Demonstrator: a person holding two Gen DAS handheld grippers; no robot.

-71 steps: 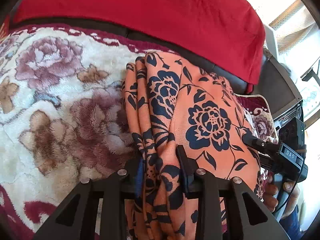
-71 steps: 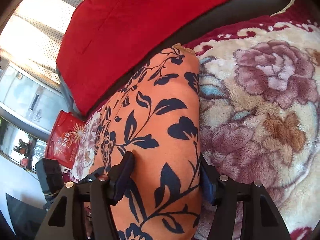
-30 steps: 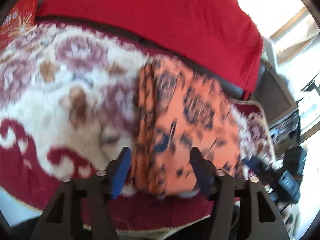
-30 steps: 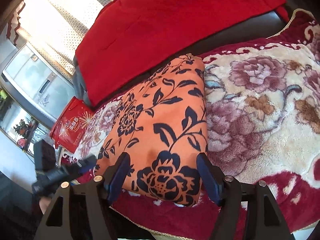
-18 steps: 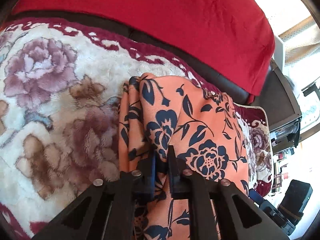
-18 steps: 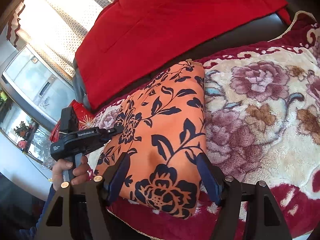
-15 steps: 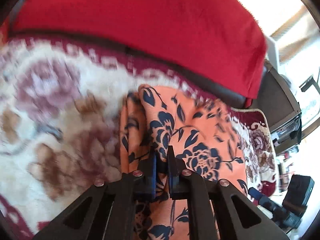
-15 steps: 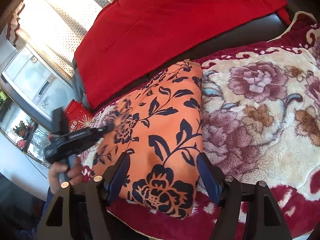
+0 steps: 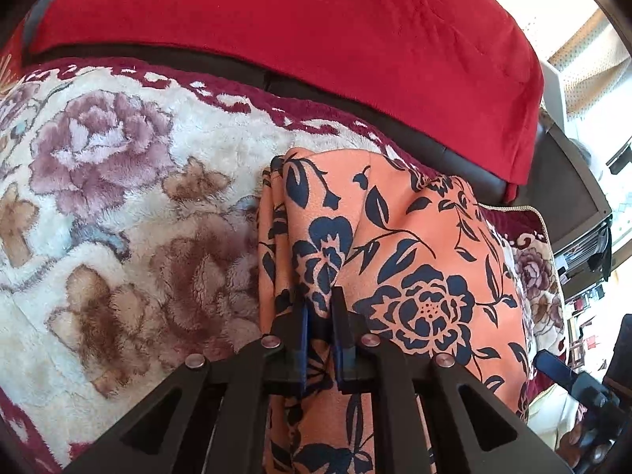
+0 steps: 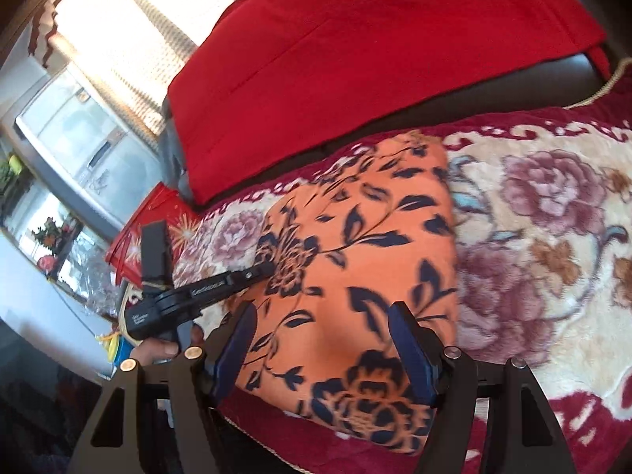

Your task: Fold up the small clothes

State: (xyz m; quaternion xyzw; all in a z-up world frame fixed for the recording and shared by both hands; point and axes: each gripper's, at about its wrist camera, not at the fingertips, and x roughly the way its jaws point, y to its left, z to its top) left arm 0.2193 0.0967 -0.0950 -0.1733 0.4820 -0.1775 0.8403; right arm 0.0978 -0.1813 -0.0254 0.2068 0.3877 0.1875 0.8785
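Left wrist view: my left gripper (image 9: 320, 316) has its 2 jaws pinched almost together on a raised ridge of the orange floral garment (image 9: 414, 276), near that garment's left folded edge.
Grip, left: closed on cloth; I see a thin fold of fabric standing up between the blue pads (image 9: 303, 330).
Garment: orange with dark navy flowers and leaves, folded into a compact block, lying on the plush floral blanket (image 9: 118, 205); stacked layers show along its left side.
Garment position: near the back of the blanket, just in front of the dark sofa seam, with the red cushion cover (image 9: 316, 39) behind it.
Right wrist view: my right gripper (image 10: 324, 339) has its 2 jaws wide apart above the near end of the garment (image 10: 363, 245); the pads frame the cloth but I see no pinch on it.
Grip, right: open, nothing held.
Other gripper seen from the right: the left gripper (image 10: 260, 270) comes in from the left, its tip on the garment, with a hand (image 10: 166, 345) on its grip.
Blanket: cream with mauve and brown roses and a maroon border (image 10: 553, 237).
Background: a red bag (image 10: 130, 245) beside the blanket's far-left end.
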